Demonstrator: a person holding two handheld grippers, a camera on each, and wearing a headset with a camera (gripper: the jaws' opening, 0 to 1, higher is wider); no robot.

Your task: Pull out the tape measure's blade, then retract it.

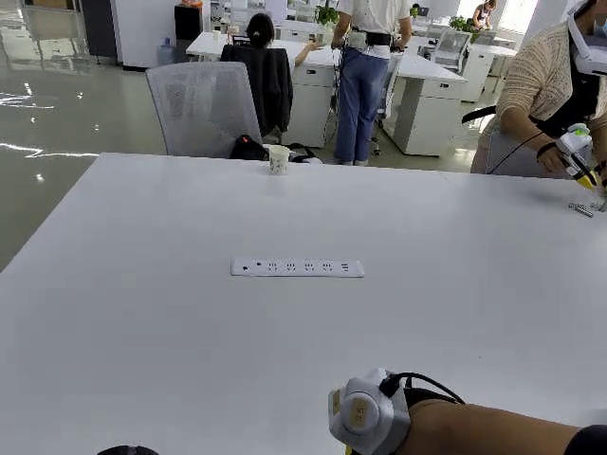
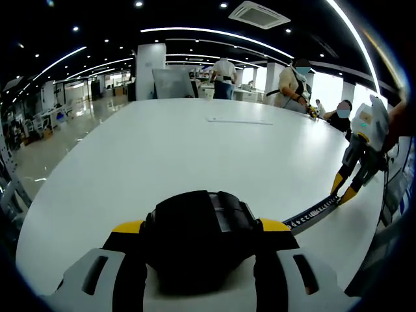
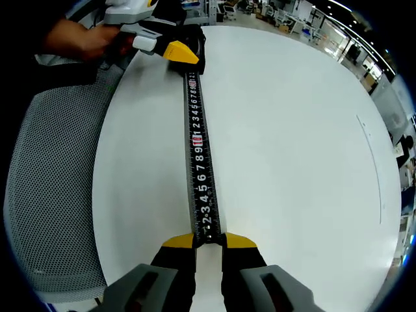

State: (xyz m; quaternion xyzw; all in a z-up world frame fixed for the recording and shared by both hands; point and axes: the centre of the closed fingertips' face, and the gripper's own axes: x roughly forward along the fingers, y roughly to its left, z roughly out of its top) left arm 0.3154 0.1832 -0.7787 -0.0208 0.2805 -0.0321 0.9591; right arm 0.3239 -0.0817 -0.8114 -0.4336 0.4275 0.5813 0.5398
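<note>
Right gripper view: right gripper [image 3: 208, 242] nips tip of blade [image 3: 197, 156], drawn out over table [image 3: 292, 130]. Left gripper view: left gripper [image 2: 201, 226] clamps case [image 2: 195, 250]. Blade probably thin, springy, slick; hold tip hook and case body.

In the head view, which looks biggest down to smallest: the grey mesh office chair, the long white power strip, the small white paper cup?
1. Grey mesh office chair, largest despite being farthest.
2. Long white power strip, wide but thin.
3. Small white paper cup, smallest, partly because it sits farther off.
</note>
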